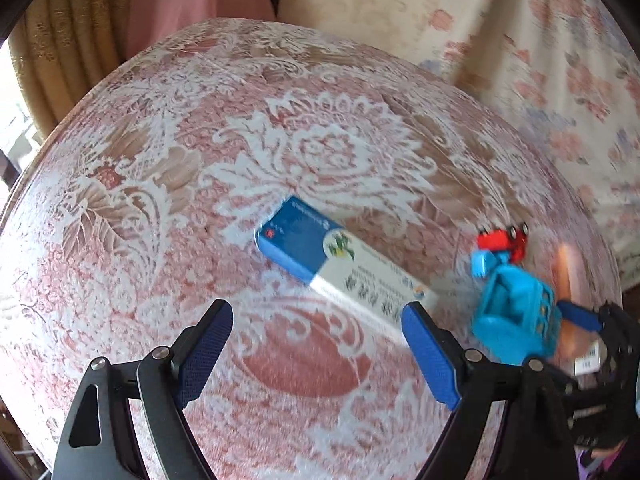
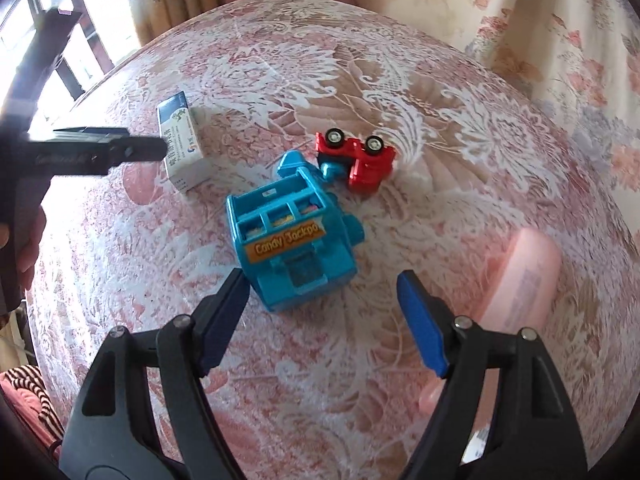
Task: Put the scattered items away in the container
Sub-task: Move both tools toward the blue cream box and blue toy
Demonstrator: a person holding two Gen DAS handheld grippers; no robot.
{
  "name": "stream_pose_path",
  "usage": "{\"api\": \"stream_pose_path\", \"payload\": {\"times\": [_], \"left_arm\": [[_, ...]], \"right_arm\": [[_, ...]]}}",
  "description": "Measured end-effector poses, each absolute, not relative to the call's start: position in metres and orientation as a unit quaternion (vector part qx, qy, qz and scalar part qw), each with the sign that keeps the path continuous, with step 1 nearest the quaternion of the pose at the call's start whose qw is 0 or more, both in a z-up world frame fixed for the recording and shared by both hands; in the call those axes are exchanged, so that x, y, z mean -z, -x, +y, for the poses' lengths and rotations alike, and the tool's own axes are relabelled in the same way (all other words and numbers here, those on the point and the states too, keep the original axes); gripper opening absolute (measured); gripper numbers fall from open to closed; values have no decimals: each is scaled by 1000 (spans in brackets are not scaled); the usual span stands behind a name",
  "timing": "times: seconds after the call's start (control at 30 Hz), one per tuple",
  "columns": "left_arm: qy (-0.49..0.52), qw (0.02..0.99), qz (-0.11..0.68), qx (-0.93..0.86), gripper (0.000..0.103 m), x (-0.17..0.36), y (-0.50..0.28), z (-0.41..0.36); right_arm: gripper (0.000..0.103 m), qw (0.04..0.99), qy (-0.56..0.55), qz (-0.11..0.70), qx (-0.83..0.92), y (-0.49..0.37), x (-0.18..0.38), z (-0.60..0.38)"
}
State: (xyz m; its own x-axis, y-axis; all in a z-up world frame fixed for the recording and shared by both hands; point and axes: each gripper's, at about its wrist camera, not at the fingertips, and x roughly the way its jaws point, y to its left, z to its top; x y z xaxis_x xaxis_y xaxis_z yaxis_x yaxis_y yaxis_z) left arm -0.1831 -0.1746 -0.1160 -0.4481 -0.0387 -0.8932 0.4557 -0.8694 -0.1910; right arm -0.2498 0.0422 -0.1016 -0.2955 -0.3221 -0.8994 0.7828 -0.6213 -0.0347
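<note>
Round table (image 2: 460, 208), pink lace cloth; curtains (image 1: 60, 40) behind. Both tools angled down, spread, empty. Blue box (image 1: 320, 256) just ahead of left gripper (image 1: 316, 344); blue toy (image 2: 292, 248) at right gripper (image 2: 320, 312) left fingertip (image 2: 230, 304).

Left gripper (image 1: 318, 344) jaws apart, blue-white box (image 1: 316, 256) beyond, blue toy (image 1: 516, 316)

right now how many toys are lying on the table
2. The blue Candy Jackpot toy machine lies near the middle, just ahead of the right claw. The red toy car lies overturned, wheels up, just beyond it. Others may sit outside the views.
</note>
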Motion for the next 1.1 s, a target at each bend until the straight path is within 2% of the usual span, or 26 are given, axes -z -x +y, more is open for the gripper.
{"api": "stream_pose_path", "payload": {"times": [0.6, 0.97, 1.1], "left_arm": [[-497, 234, 220, 806, 87, 116, 204, -173], [-495, 272, 271, 780, 87, 120, 186, -185], [-481, 274, 316, 771, 87, 123, 192, -188]], "right_arm": [[78, 400, -465, 262, 745, 258, 119, 16], [78, 411, -452, 268, 745, 257, 122, 11], [78, 413, -452, 261, 746, 258, 121, 12]]}}
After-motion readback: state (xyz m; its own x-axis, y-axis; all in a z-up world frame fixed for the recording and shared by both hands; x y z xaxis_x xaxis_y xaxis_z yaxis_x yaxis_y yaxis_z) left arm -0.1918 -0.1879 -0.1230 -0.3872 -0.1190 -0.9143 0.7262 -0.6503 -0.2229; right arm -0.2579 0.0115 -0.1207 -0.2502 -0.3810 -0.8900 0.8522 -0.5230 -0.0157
